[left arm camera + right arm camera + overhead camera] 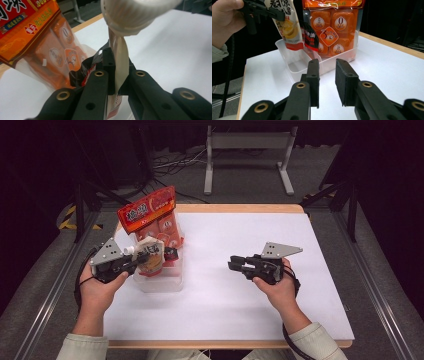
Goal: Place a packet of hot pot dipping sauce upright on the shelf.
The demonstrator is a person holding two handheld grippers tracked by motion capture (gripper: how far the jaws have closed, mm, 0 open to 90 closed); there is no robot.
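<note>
My left gripper (139, 261) is shut on a white and orange spout pouch (150, 256) and holds it above a clear plastic bin (161, 284). In the left gripper view the jaws (116, 58) pinch the pouch's flat edge (121, 65) below its white cap (135, 12). A tall orange snack bag (152, 217) stands in the bin's far end. A small black and red sachet (171, 254) sits right beside the pouch; I cannot tell what supports it. My right gripper (233, 265) is open and empty over the table (225, 310), its jaws (327, 82) pointing at the bin (297, 63).
The white table surface (260, 230) stretches to the right of the bin, with a wooden edge at the back. A grey metal stand (247, 142) and cables lie on the floor beyond the table. Metal rails run along both sides.
</note>
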